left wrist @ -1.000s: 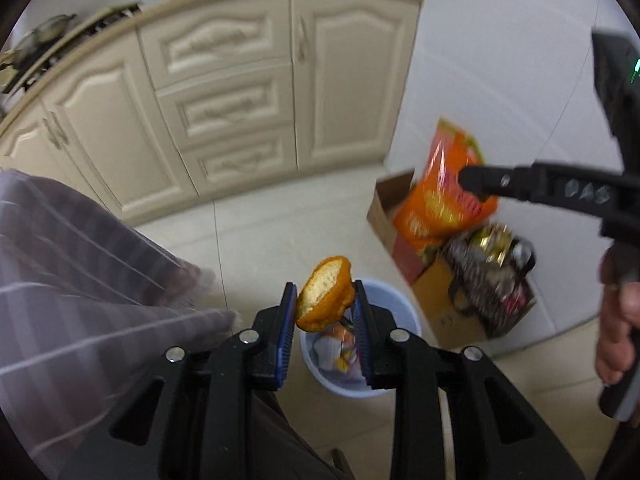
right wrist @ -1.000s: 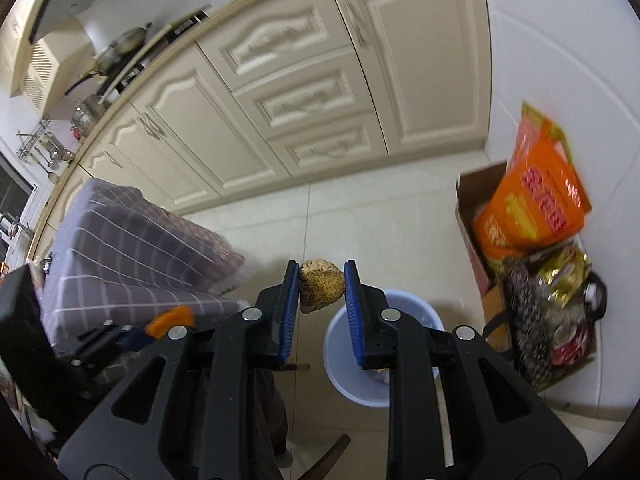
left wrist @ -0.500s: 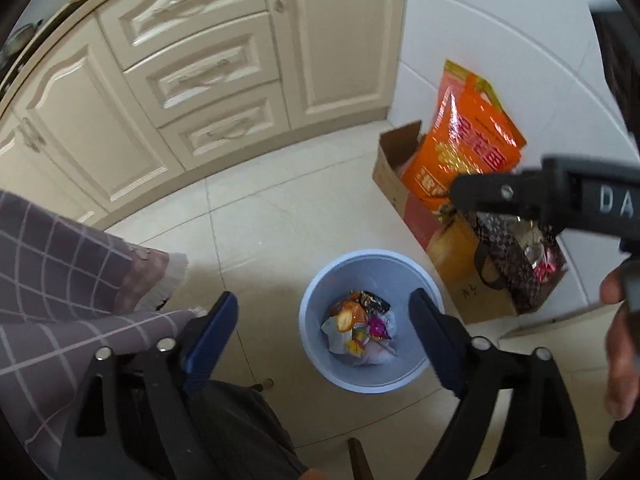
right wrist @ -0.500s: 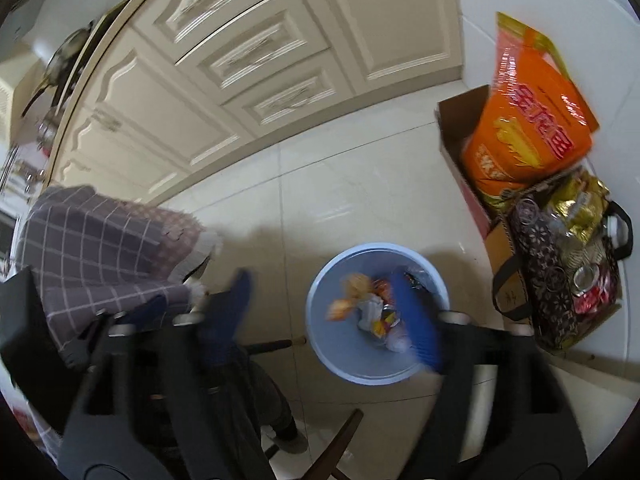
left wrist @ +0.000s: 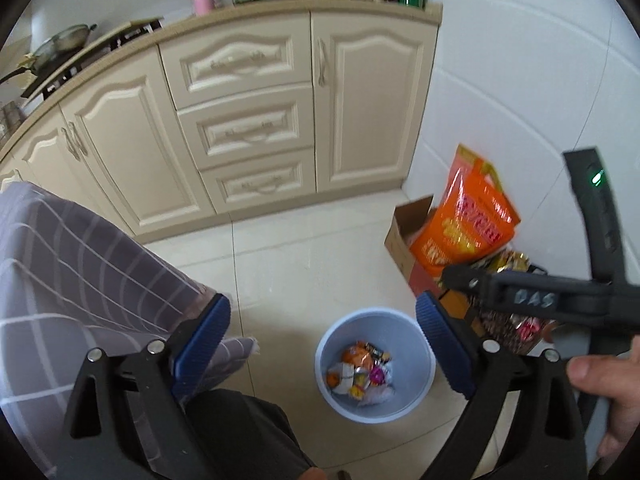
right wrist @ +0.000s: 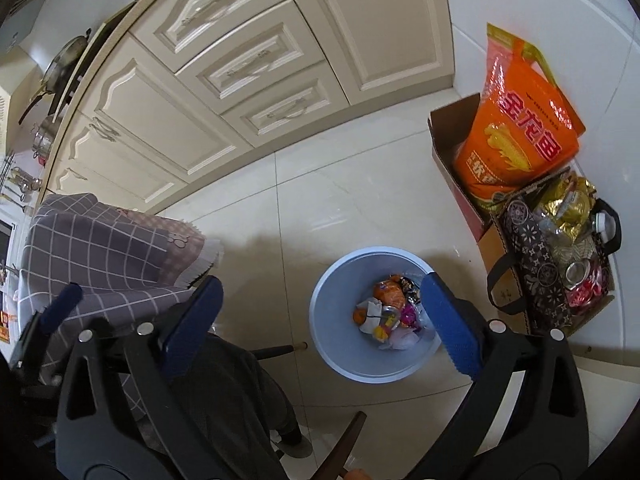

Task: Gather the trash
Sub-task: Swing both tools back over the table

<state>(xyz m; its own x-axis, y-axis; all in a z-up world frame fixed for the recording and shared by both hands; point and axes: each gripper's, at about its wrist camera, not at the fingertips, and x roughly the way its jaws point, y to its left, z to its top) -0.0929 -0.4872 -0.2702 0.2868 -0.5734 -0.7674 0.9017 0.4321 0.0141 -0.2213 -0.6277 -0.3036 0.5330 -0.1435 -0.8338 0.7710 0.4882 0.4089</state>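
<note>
A pale blue bin [left wrist: 416, 380] [right wrist: 332, 332] stands on the tiled floor below both grippers, holding several wrappers, orange peel and paper scraps [left wrist: 362, 372] [right wrist: 386, 314]. My left gripper [left wrist: 322, 348] hangs high over the bin, its jaws opening wide with nothing between the blue pads. My right gripper [right wrist: 320, 316] also hovers above the bin, its jaws opening wide and empty. The right gripper's black body [left wrist: 540, 300] crosses the right edge of the left wrist view, held by a hand [left wrist: 612, 392].
A table draped in a grey checked cloth [left wrist: 72, 264] [right wrist: 104, 248] sits at the left. Cream kitchen cabinets [left wrist: 248, 120] stand behind. By the white wall, a cardboard box with an orange bag [right wrist: 516, 132] and a patterned tote of cans [right wrist: 560, 268] stand right of the bin.
Both grippers opened and let go of their pieces of peel, which are gone from the jaws. The left gripper dipped toward the bin, then rose again; the right moved down closer to it.
</note>
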